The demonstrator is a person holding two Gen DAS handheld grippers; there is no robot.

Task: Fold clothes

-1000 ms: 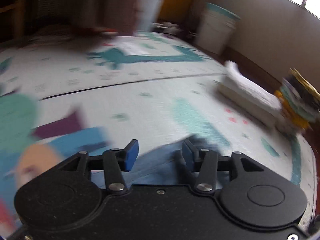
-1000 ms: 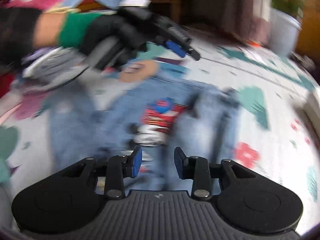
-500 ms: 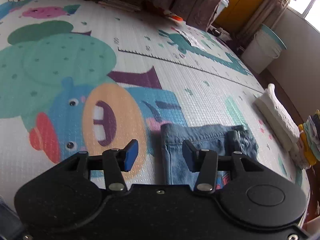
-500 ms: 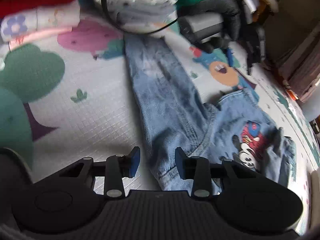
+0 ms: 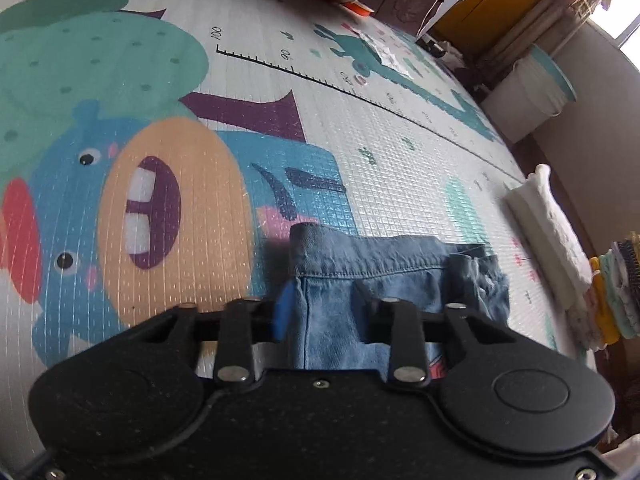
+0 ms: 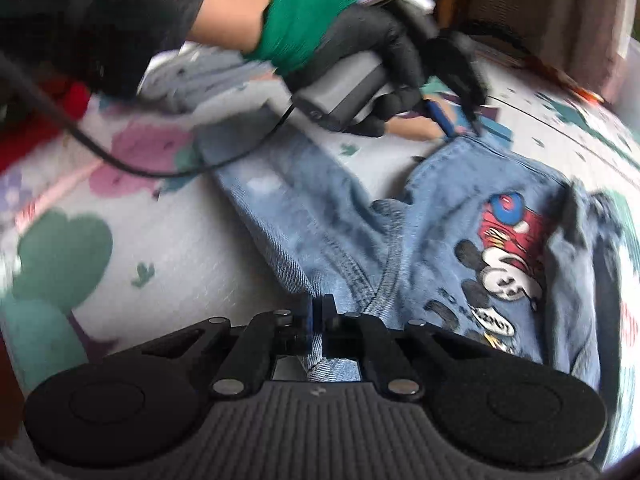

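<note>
A pair of blue denim jeans [image 6: 460, 216] with a cartoon mouse patch [image 6: 504, 264] lies spread on the play mat. My right gripper [image 6: 317, 322] is shut on the jeans' edge near the crotch seam. In the left wrist view the jeans' waistband corner [image 5: 360, 276] lies between the fingers of my left gripper [image 5: 324, 312], which is open; the blue pad of the left finger [image 5: 282, 312] shows, the right pad is hidden behind the denim. The left gripper also shows in the right wrist view [image 6: 452, 120], at the waistband's far corner, held by a black-gloved hand.
A colourful cartoon play mat [image 5: 160, 184] covers the floor. Folded white cloth [image 5: 548, 220] and a stack of folded clothes [image 5: 616, 292] lie at the mat's right edge. A white bin [image 5: 528, 96] stands beyond. A pile of clothes [image 6: 192, 68] lies behind the left hand.
My right gripper has shut on the jeans' edge. My left gripper has come down so that the waistband corner sits between its open fingers.
</note>
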